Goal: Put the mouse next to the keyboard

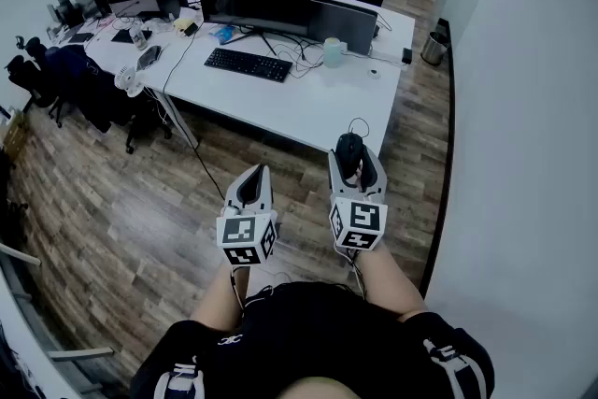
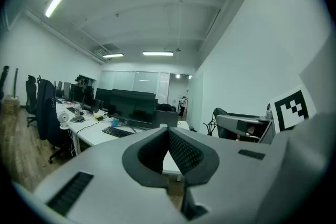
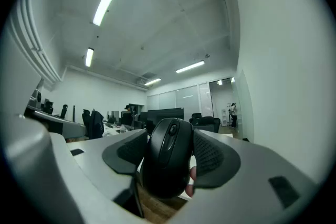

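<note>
While the person stands at the bottom of the frame, both grippers reach out over the wooden floor [image 1: 140, 210]. Just left of the middle, the left gripper [image 1: 254, 178] has its jaws pressed together with nothing in them. Just right of the middle, the right gripper [image 1: 353, 154] squeezes the black mouse [image 3: 168, 157] between its two pads. The mouse is up in the air, near the front edge of the white desk [image 1: 318, 107]. A thin cord [image 1: 358, 123] loops above the mouse. Higher in the frame, the black keyboard [image 1: 249, 64] lies on the desk, well apart from the mouse. Behind the keyboard stands a dark screen [image 1: 257, 0], and a pale cup [image 1: 334, 51] sits to the right.
</note>
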Demonstrator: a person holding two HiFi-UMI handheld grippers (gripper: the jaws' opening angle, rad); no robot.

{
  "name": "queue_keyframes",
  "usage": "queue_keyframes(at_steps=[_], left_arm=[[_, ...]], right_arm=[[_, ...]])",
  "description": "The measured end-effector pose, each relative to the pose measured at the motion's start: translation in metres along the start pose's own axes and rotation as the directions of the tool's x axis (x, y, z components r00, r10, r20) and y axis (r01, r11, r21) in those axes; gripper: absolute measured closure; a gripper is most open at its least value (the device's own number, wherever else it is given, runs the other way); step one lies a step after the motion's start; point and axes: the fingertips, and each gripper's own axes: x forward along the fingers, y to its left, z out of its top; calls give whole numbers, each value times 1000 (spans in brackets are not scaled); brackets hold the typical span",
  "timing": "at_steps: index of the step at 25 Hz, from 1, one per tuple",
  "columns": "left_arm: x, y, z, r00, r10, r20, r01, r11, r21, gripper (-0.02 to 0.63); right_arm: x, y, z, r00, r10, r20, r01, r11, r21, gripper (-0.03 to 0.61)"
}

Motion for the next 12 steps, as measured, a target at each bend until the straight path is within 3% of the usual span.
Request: queue_keyframes(at_steps=[12], left_arm=[[-6, 18, -1, 1000, -4, 5, 4, 1000, 1, 602]], right_arm=[[8, 17, -2, 1000, 0, -9, 0, 1000, 5, 287]])
